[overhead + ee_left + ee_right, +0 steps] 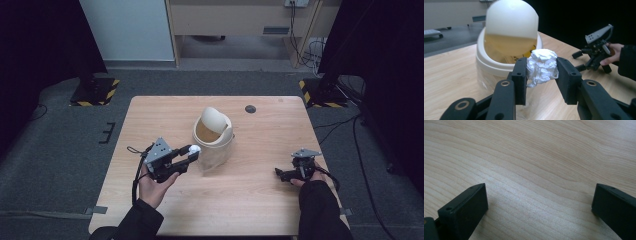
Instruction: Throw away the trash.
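A ball of crumpled white paper (542,67) sits squeezed between the two black jaws of the left gripper (541,75). The jaws press on it from both sides, so the paper is held up off the table (260,200). In the high view the paper ball (194,148) shows as a small white spot at the tip of the left gripper (191,151), just beside the bin (214,140) and a little lower than its rim.

The bin is small and cream-white, with a see-through bottom part and a round swing lid (512,17) on top. The lid is tipped, so there is a dark yellow-brown gap under it — seen from the left gripper, the paper ball is right in front of that gap. The bin stands near the middle of the wooden table.

The left hand (154,187) holds its gripper from below, at the left side of the table.

The right gripper (285,176) rests far off at the right side — well apart from the bin. Its two jaws stand wide apart, with bare wood between them. The right hand (305,175) holds it low on the table.
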`<state>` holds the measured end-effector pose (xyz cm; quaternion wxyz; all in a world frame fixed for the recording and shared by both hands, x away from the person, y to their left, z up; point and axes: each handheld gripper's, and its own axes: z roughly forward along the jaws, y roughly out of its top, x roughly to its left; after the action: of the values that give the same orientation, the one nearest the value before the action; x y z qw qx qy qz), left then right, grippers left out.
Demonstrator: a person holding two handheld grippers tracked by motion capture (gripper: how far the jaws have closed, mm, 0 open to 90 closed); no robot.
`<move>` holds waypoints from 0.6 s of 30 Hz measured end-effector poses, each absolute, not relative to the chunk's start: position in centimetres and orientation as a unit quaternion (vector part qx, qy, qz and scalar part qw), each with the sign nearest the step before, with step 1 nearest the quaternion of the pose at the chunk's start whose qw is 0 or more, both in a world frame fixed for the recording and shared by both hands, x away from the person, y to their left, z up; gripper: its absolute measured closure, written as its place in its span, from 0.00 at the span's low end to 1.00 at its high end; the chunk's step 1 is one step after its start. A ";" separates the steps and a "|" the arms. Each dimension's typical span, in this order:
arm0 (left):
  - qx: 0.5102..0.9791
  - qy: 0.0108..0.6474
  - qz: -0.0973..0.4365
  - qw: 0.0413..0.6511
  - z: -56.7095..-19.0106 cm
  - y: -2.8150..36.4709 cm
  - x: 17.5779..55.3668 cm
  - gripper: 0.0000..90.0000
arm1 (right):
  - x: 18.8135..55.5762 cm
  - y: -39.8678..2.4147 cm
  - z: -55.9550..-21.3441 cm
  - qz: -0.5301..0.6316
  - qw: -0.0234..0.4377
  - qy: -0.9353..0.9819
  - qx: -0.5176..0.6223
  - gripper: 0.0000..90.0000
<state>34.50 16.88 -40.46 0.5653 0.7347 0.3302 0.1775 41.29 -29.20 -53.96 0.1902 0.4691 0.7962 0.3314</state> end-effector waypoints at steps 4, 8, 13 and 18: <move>0.727 0.335 0.185 0.569 -40.0 17.3 35.1 0.69 | 41.3 -29.2 -54.0 0.331 0.190 0.796 0.469 0.01; 0.723 0.338 0.196 0.570 -39.7 17.5 35.7 0.69 | 41.3 -29.2 -54.0 0.331 0.191 0.797 0.469 0.01; 0.720 0.337 0.205 0.571 -39.2 17.6 36.4 0.69 | 41.3 -29.2 -54.0 0.330 0.191 0.797 0.469 0.01; 0.717 0.339 0.211 0.571 -39.2 17.6 37.0 0.69 | 41.3 -29.2 -54.0 0.330 0.191 0.797 0.469 0.01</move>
<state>37.01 17.62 -39.18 0.5711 0.7173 0.3388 0.2108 41.29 -29.18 -53.96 0.1911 0.4688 0.7966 0.3303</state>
